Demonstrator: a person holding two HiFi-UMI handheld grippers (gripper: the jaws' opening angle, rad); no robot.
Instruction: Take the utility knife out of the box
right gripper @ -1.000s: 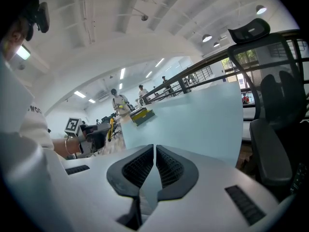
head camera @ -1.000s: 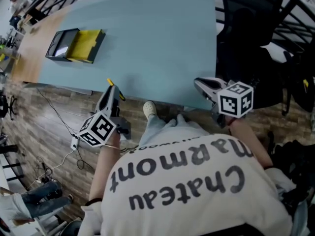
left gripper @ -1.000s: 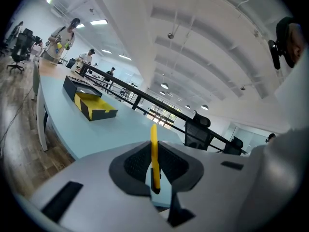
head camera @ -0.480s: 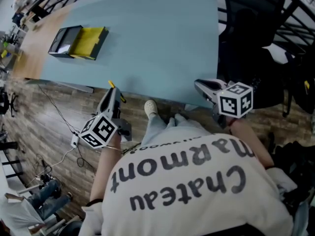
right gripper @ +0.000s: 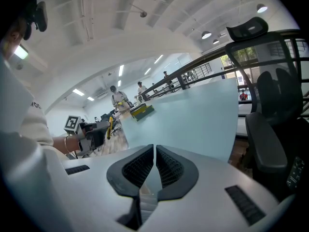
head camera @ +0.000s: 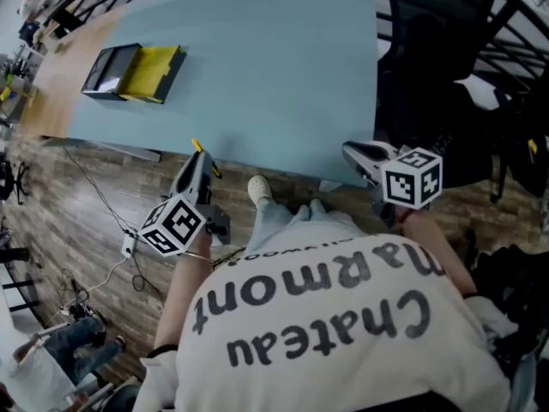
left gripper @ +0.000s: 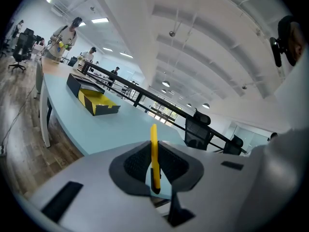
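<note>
Of two grippers, the left gripper point(left gripper: 154, 164) clamps one yellow utility knife point(left gripper: 154, 151) near the edge of one pale blue table point(head camera: 283, 67), well apart from one open box point(head camera: 133, 73); the right gripper point(right gripper: 154, 167) has its jaws pressed together, empty.

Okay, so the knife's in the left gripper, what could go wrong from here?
1. The left gripper pinches the utility knife only by its thin sides, with part of it sticking out past the jaws, so it might pivot or slip.
2. It is held at the table's near edge, close to the person's shoe; a drop could land there.
</note>
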